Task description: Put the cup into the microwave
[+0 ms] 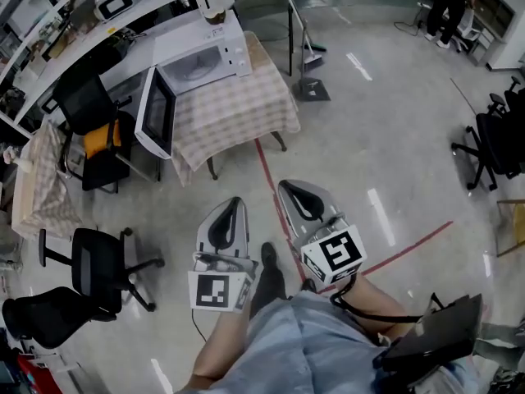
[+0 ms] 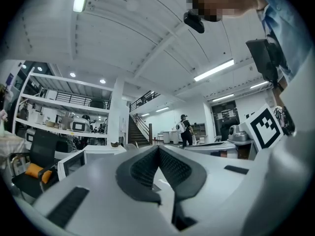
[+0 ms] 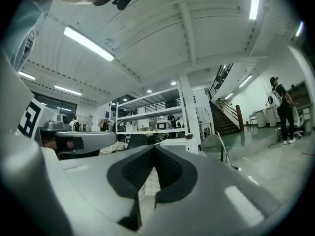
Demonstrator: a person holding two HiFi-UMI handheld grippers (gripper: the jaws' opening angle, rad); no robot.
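A white microwave (image 1: 205,59) stands on a table with a checked cloth (image 1: 238,109), and its door (image 1: 156,112) hangs open to the left. A small brownish cup (image 1: 215,15) sits on top of the microwave at the back; it shows tiny in the left gripper view (image 2: 114,144). Both grippers are held level over the floor, well short of the table. My left gripper (image 1: 235,203) is shut with nothing in it, its pads meeting at the tip (image 2: 158,148). My right gripper (image 1: 286,186) is also shut and empty (image 3: 154,146).
Black office chairs (image 1: 98,265) stand at the left, one with an orange cushion (image 1: 102,138). A second clothed table (image 1: 37,183) is at the far left. A grey chair (image 1: 271,6) sits behind the microwave table. Red tape lines (image 1: 271,183) cross the floor. A person (image 1: 447,2) stands far off.
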